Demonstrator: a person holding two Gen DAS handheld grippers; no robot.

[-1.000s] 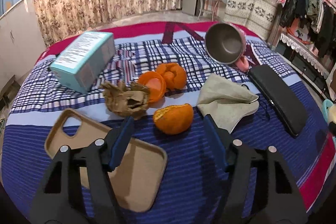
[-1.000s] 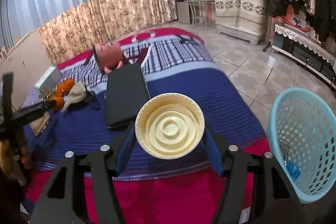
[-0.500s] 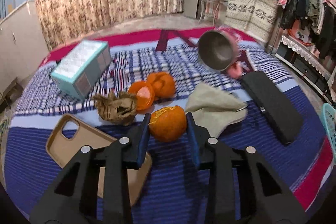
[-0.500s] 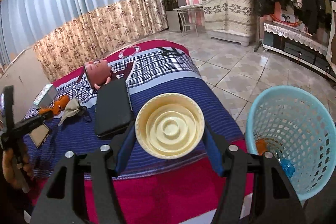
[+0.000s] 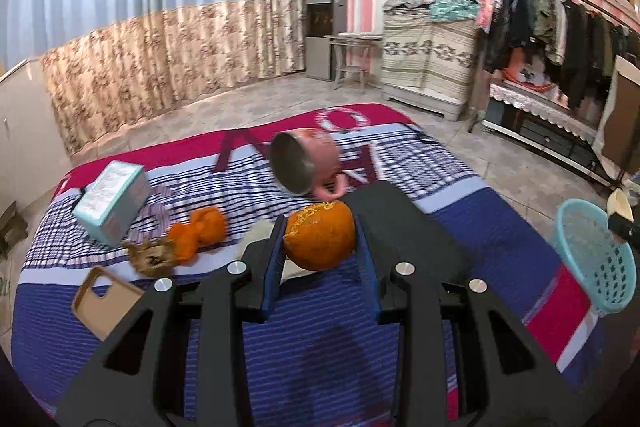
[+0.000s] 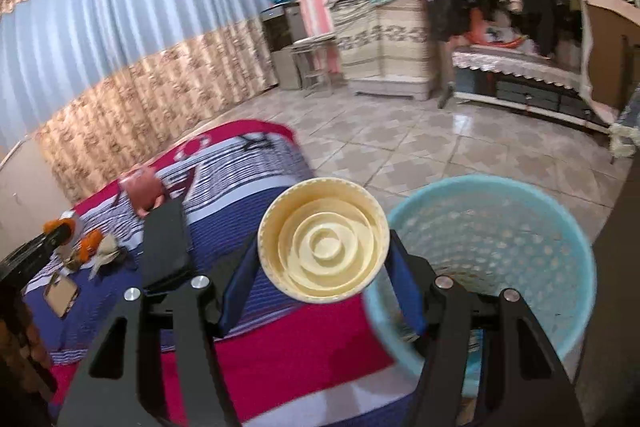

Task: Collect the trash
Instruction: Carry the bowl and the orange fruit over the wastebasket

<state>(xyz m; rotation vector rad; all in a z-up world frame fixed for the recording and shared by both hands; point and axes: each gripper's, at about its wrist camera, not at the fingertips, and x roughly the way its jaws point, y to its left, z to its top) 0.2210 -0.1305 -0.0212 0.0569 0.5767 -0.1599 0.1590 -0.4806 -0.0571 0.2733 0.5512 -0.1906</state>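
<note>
Since a second ago the left gripper [image 5: 320, 239] has clamped the orange peel [image 5: 321, 241] and lifted it off the bed [image 5: 320, 347]. Right gripper [image 6: 323, 259] pinches a cream cup [image 6: 323, 241]; basket [image 6: 520, 227] at 3 o'clock. Risk: soft peel slipping in transit.

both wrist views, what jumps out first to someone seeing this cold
An orange peel half clamped in the left tongs fills the middle of the left view, above the blue striped bedspread. In the right view, a cream paper cup is gripped in the right tongs, bottom toward the camera, beside the light blue mesh wastebasket on the floor.
</note>
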